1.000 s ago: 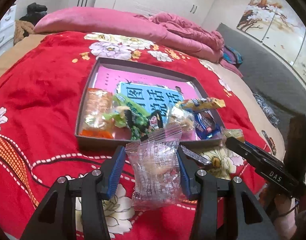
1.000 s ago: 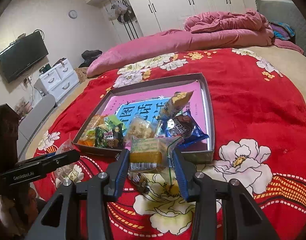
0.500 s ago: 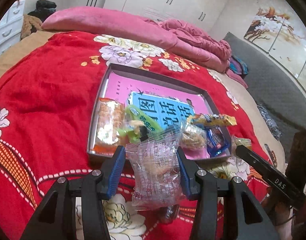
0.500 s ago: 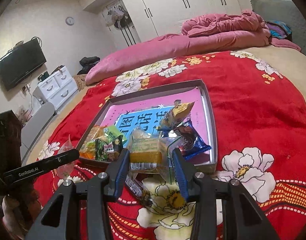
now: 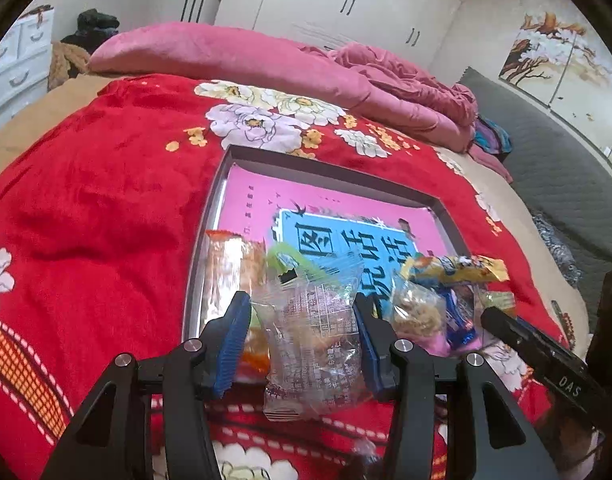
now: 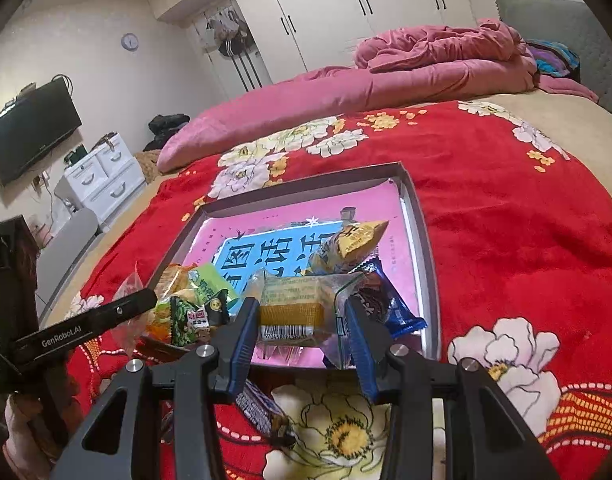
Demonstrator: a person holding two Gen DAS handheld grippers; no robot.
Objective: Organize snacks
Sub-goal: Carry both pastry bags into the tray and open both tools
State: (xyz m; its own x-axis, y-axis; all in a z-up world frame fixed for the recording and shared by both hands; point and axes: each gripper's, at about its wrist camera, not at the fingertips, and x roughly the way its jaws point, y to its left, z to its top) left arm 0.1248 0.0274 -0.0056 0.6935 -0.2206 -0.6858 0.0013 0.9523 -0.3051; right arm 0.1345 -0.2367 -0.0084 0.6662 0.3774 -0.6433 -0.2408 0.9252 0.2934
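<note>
A shallow tray (image 6: 426, 248) lies on the blanket (image 6: 526, 220) covering the bed. Snack packets crowd the tray's near end; its far end is bare. 1 wrapped bar (image 6: 262, 408) lies on the blanket before the tray. Behind the tray, a rolled quilt (image 5: 234, 56) spans the bed.

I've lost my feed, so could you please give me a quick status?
Left hand-held gripper shut on clear snack packet. Right hand-held gripper shut on yellow cake packet. Both at tray front edge; snacks piled there.
</note>
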